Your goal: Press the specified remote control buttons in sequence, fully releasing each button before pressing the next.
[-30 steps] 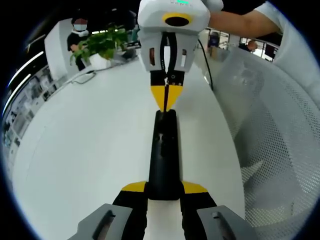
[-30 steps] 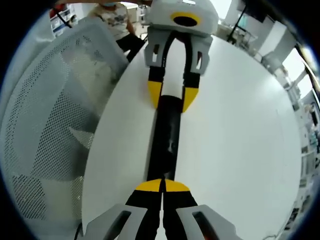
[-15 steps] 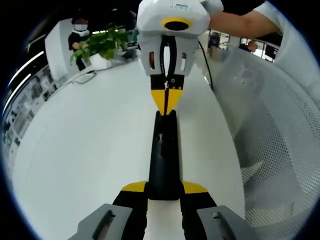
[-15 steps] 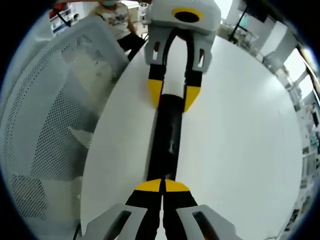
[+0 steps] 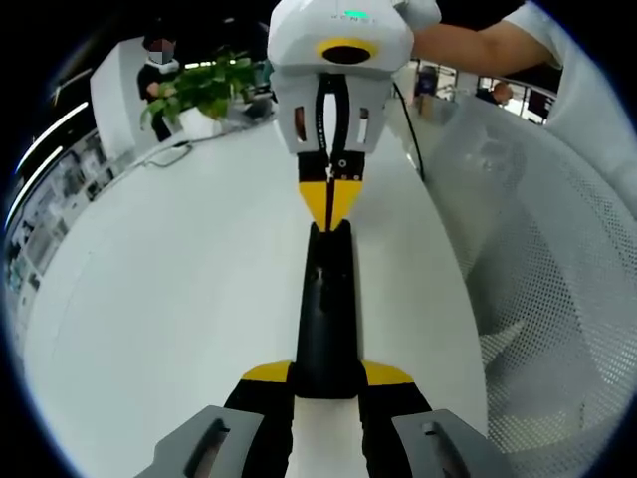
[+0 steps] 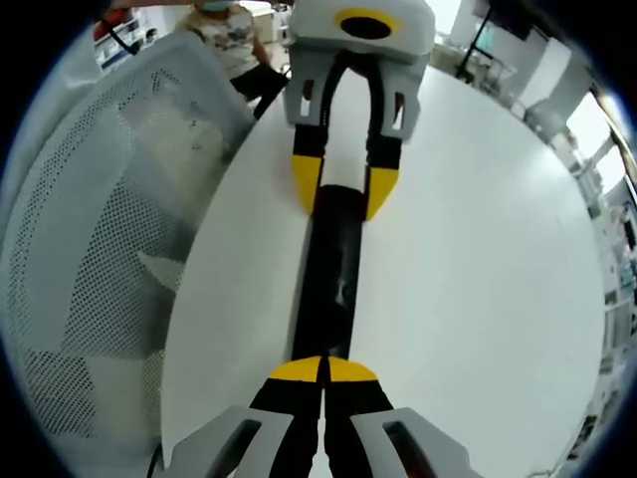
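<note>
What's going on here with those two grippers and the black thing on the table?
A person works a gripper in each hand over a white table. The left gripper clamps one end of a black remote control, holding it steady. The right gripper, its tips closed together, rests its point on the remote's other end, apparently pressing a button. A white mesh chair stands beside the table.

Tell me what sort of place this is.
Probably an open office or lab: a long white table, a mesh chair, a potted plant and people at the far end.
</note>
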Demonstrator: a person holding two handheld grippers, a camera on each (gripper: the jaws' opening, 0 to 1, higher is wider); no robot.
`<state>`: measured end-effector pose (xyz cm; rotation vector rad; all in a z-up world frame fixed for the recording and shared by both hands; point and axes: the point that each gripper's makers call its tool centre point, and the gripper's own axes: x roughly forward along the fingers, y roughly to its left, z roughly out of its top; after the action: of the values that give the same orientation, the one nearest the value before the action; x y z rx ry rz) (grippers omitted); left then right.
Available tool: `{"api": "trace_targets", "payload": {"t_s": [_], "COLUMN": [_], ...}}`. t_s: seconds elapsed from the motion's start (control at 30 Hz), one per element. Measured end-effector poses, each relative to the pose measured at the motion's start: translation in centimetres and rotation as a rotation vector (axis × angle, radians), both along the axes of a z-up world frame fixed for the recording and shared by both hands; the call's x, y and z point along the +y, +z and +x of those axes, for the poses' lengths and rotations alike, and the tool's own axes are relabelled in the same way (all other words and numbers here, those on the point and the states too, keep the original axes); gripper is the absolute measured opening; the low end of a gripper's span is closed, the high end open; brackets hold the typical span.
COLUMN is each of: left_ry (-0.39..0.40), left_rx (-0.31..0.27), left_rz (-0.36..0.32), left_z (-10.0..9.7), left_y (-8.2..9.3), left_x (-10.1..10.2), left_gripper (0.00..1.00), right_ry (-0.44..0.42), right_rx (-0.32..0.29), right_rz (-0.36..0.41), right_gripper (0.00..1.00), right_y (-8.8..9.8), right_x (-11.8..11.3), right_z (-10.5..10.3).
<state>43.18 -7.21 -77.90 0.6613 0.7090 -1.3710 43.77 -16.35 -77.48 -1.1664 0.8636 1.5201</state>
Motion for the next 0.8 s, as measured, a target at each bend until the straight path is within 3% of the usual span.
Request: {"api": "trace_targets", "payload": {"t_s": [0.27,0.8], "left_ry": [0.001,0.002], "left_rx": [0.001,0.000], "left_rz": [-0.002,0.005], "left_z": [0.03,0.08], "left_y": [-0.04,-0.13], "left_x": [0.00,-0.03], "left_gripper": [0.24,0.24], "right_ry": [0.006,-0.013], "right_rx": [-0.004,-0.021], "right_rz": [-0.026,0.015], "right_gripper": [0.00,0.00], "right_y": [-0.04,0.08], "right_x": [-0.05,-0.12], "right_z": [0.06,0.05]}}
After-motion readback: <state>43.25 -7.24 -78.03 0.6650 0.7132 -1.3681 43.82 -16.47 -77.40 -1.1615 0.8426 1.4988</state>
